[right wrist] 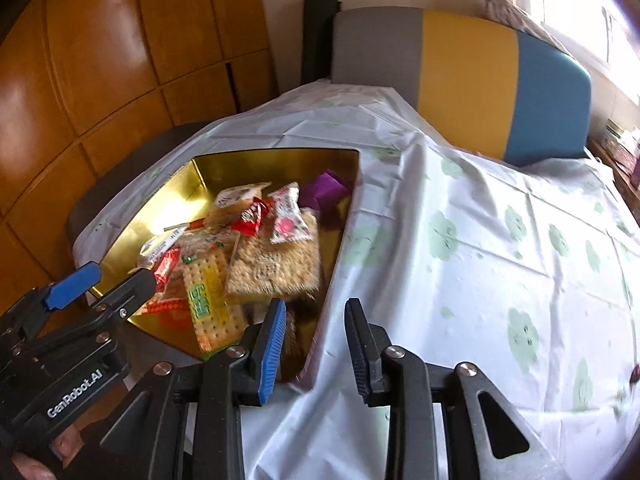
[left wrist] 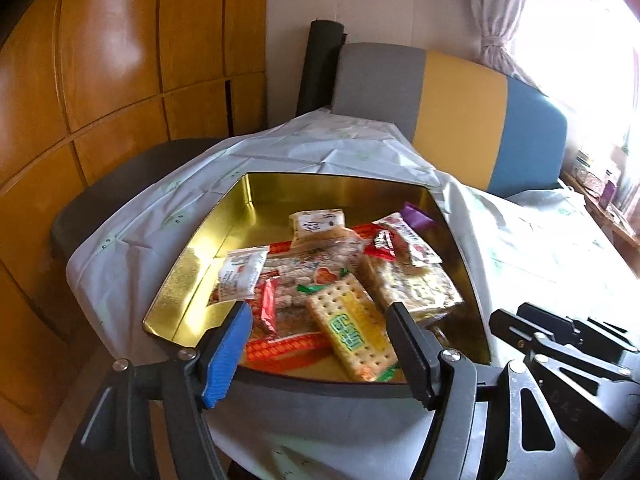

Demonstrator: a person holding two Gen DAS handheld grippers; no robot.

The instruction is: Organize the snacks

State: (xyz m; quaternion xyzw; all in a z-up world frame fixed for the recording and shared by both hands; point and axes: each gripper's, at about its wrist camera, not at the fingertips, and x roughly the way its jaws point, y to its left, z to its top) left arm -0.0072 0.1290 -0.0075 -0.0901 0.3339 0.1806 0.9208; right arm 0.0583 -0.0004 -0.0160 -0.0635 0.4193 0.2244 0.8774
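Several light, crinkly snack packets fill the tin (left wrist: 240,216) ahead of both empty, parted grippers, left gripper (left wrist: 320,344) and right gripper (right wrist: 316,344); the cracker pack (left wrist: 352,332) is brittle, so probably pinch its sealed end.

One gold-lined tin (left wrist: 248,216) stands on one table (right wrist: 480,240) under one white cloth with green prints (right wrist: 440,184).

Inside the tin, the wrapped snacks that can be told apart come to roughly nine, though they overlap and some lie half buried:
- two cracker packs, one with a yellow and green label (left wrist: 352,332) and one larger and pale (left wrist: 416,284);
- two small white packets (left wrist: 242,272) (left wrist: 318,222);
- one pink-printed packet (right wrist: 289,214);
- one small red packet (left wrist: 380,245);
- one narrow red stick wrapper (left wrist: 267,306);
- one purple wrapper (left wrist: 418,216);
- one long orange-red pack (left wrist: 280,346) beneath the rest.

Two claws show, one left (left wrist: 320,344) and one right (right wrist: 316,352), each with two fingers.

One chair (left wrist: 460,104) striped in three colours stands behind the table.
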